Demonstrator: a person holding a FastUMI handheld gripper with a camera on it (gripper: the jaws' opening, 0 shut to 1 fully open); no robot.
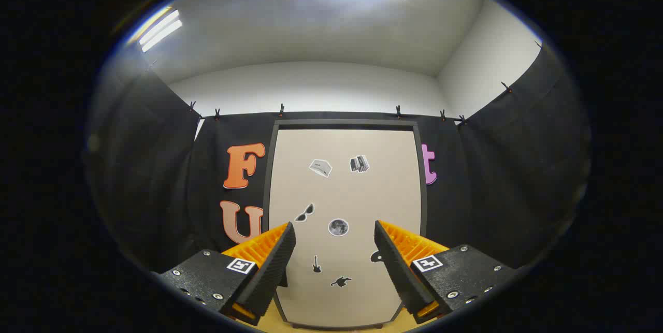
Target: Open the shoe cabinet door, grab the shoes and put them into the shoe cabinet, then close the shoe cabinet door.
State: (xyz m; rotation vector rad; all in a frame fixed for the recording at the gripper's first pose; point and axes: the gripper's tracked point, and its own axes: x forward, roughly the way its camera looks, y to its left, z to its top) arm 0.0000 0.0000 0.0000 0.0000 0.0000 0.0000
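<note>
Centre frame, beyond the fingers, stands the beige flat shoe cabinet door (344,193) in its dark frame, shut, dotted with small stickers (338,227). Lower down, the gripper (335,230) is spread apart, holding nothing.

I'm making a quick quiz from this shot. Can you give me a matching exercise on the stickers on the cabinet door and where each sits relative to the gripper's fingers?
Things:
1. moon sticker
2. guitar sticker
3. sunglasses sticker
4. books sticker

Places:
A. high on the cabinet door, well above the fingertips
B. midway between the open gripper fingertips
C. low on the door, beside the left finger
D. just above the left fingertip

Pairs: 1-B, 2-C, 3-D, 4-A
</note>
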